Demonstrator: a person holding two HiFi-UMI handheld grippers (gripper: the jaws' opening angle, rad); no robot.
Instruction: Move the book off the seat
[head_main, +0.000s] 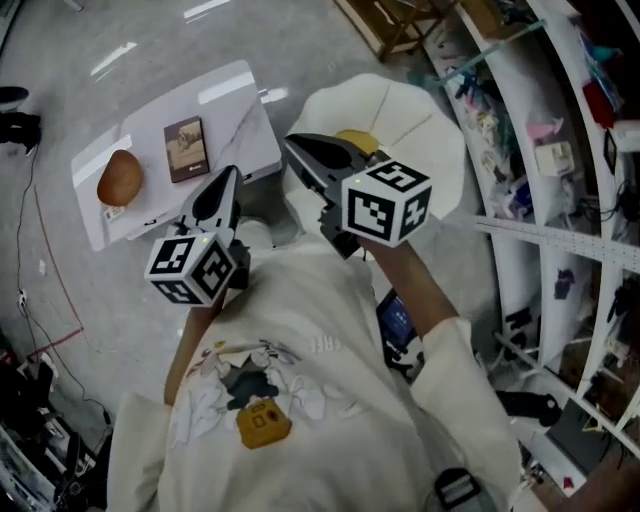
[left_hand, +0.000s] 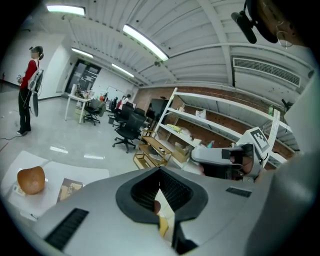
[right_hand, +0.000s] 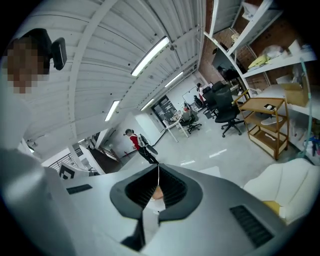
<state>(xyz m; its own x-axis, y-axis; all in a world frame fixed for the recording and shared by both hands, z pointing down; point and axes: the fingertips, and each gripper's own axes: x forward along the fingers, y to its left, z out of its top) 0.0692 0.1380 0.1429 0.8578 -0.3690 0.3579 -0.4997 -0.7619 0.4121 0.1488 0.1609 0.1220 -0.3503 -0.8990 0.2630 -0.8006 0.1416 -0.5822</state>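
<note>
The brown book (head_main: 186, 148) lies flat on a low white table (head_main: 240, 110), also seen in the left gripper view as the book (left_hand: 70, 189). The cream seat (head_main: 400, 110) stands right of the table, with a yellow thing (head_main: 357, 140) on it partly hidden behind my right gripper. My left gripper (head_main: 225, 185) is held up near the chest, pointing toward the table, shut and empty (left_hand: 160, 172). My right gripper (head_main: 300, 148) is raised above the seat's near edge, shut with nothing in it (right_hand: 158, 167). The seat (right_hand: 285, 185) shows low at the right in the right gripper view.
A round orange-brown object (head_main: 120, 177) rests on the table's left end. White shelving (head_main: 560, 150) full of items runs along the right. A wooden rack (head_main: 400, 25) stands beyond the seat. Cables lie on the floor at left. A person in red (left_hand: 29, 90) stands far off.
</note>
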